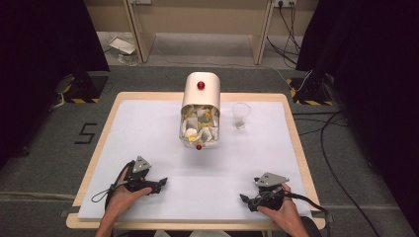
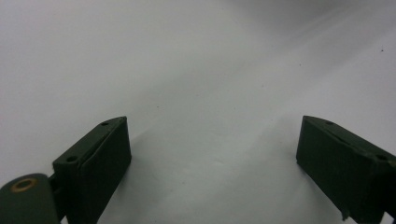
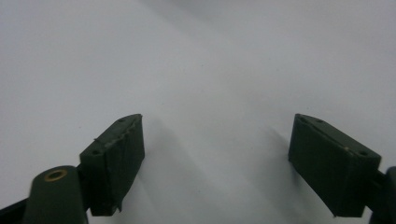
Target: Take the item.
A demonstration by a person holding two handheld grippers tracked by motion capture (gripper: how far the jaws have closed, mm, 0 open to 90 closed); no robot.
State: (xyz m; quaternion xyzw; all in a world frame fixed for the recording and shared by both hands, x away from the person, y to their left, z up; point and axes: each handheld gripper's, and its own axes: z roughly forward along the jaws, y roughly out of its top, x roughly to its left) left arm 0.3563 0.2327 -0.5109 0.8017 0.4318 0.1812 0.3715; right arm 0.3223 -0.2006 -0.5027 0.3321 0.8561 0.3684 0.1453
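Container [image 1: 200, 111] full of what look like tea bags or little sachets is the thing I'm dealing with, and it's sitting at the far middle of the white table [image 1: 148, 123], well away from both my hands. It's a cream rounded box lying with its long axis running near-to-far, a red knob [image 1: 200, 85] on the far top and another small red knob [image 1: 198, 147] at the near end, with white and yellow packets showing through the near part. Just to its right, a bit apart, stands a small clear plastic cup [image 1: 241, 115], upright and empty as far as I can tell. My left gripper [image 1: 160, 184] rests at the near left of the table, pointing right toward the middle, jaws spread wide with nothing between them; its own view just looks at bare white tabletop between the two black pads. My right gripper [image 1: 243, 198] is at the near right, pointing left, also gaping wide and empty, same bare surface in its view. So the container lies straight ahead and far from both, pretty much centred between them, maybe a hair closer to the left one. The cup is clearly on the right hand's side. My guess is either hand has to travel forward and inward to reach that near knob.
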